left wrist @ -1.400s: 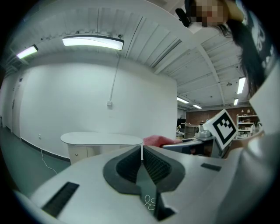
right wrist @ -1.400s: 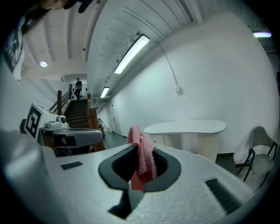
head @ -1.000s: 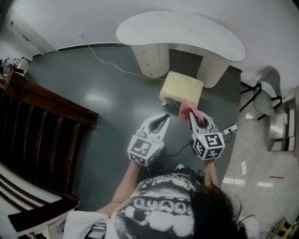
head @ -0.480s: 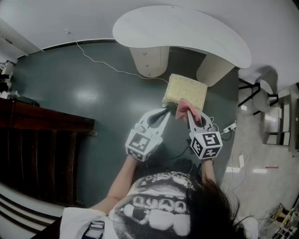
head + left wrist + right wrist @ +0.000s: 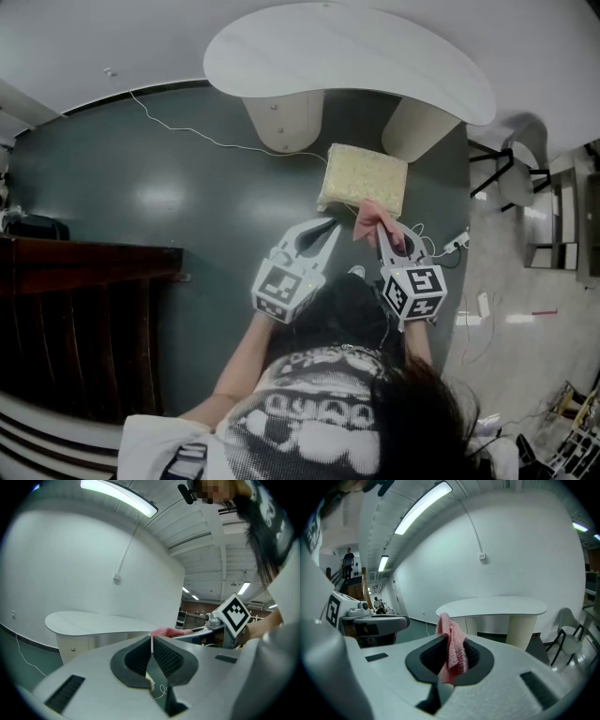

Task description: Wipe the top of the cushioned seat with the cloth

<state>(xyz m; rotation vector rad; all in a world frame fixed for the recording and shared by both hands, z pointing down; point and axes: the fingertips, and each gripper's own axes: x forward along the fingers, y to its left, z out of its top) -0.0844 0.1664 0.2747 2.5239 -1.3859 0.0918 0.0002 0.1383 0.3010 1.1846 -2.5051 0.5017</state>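
The cushioned seat [image 5: 364, 179] is a small square stool with a pale yellow top, standing on the dark floor below the white table. My right gripper [image 5: 385, 230] is shut on the pink cloth [image 5: 376, 220], which hangs over the seat's near right edge. In the right gripper view the pink cloth [image 5: 452, 648] is pinched between the jaws and sticks up above them. My left gripper [image 5: 330, 228] is shut with nothing in it, just left of the cloth and short of the seat. In the left gripper view the jaws [image 5: 152, 656] meet tip to tip.
A white kidney-shaped table [image 5: 347, 61] on two pale legs stands just behind the seat. A thin white cable [image 5: 197, 133] runs across the dark green floor. A dark wooden bench [image 5: 84, 309] lies at the left. A black-framed chair [image 5: 511, 183] and a power strip [image 5: 457, 243] are at the right.
The view has shifted forward: the seat and table sit closer and lower in the head view. Both grippers keep their pose, the right one still holding the cloth by the seat's near edge.
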